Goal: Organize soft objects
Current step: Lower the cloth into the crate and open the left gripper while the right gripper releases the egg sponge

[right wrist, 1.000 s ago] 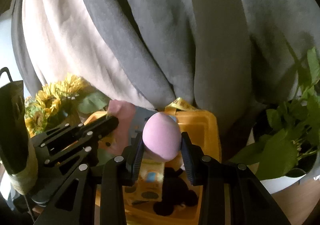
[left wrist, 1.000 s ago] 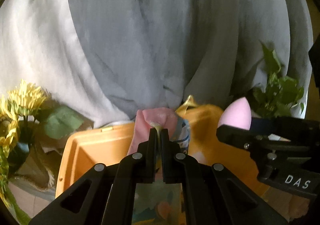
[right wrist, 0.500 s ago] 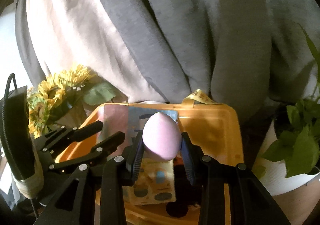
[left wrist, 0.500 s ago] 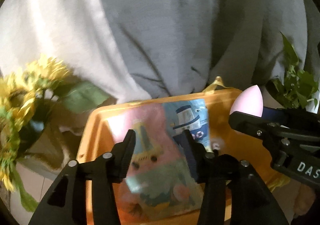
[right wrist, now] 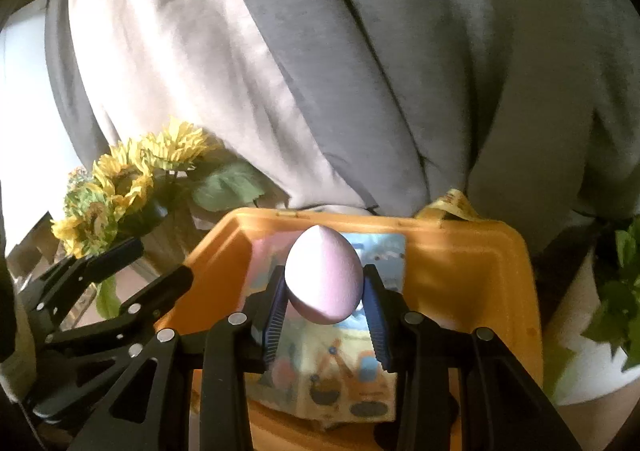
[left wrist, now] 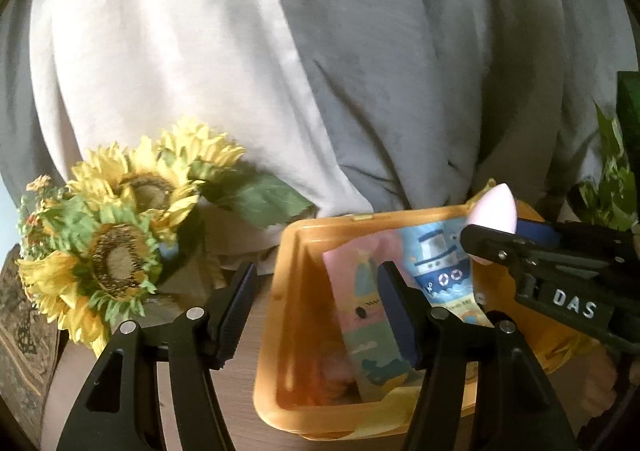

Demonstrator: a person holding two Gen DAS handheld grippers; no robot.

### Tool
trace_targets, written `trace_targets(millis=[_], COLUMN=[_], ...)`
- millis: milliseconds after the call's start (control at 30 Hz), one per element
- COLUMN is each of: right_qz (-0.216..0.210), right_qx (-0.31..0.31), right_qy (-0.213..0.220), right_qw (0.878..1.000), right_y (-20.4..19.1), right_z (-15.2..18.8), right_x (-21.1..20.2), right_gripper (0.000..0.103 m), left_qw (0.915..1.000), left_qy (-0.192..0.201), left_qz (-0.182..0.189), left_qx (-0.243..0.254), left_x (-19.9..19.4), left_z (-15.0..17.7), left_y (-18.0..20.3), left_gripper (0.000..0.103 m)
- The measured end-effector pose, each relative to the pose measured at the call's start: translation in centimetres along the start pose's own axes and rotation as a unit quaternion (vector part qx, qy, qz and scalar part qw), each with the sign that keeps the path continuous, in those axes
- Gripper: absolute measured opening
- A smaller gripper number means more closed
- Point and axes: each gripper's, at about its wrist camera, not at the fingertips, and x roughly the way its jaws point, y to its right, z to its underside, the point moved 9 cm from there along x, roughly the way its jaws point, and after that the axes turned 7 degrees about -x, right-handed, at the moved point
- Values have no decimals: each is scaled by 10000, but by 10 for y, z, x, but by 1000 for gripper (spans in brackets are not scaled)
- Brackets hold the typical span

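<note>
Pink sponge [right wrist: 323, 279] clamped in the right gripper [right wrist: 325, 311] above the orange bin [right wrist: 472, 267]
Left gripper [left wrist: 316, 315] straddles the bin's left wall, its jaws having just been opening, nothing between them; printed cloth [left wrist: 436, 271] lies inside the bin; sunflowers [left wrist: 116, 243] stand beside its left edge, a grey curtain [left wrist: 360, 51] behind
</note>
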Motion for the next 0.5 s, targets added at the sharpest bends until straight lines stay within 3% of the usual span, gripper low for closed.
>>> trace_targets(millis=[100, 167, 200, 233, 500], right_qz=[-76, -69, -39, 17, 300], right_qx=[-18, -1, 12, 19, -208], right_qy=[66, 88, 115, 128, 151], right_qw=[9999, 9999, 9999, 9999, 9992], right_y=[-5, -5, -5, -4, -7], right_z=[-10, -16, -19, -20, -18], right_x=[6, 10, 12, 12, 0], right_gripper=[39, 53, 65, 68, 68], left_qw=[9999, 9998, 9998, 9997, 9993], left_qy=[26, 65, 78, 93, 200], left_qz=[-7, -32, -43, -55, -65], left_qx=[-114, -171, -188, -201, -295], left_x=[-3, -5, -6, -7, -25], left_z=[-3, -5, -6, -6, -8], left_y=[-6, -11, -12, -13, -15], left_gripper=[61, 62, 63, 63, 64])
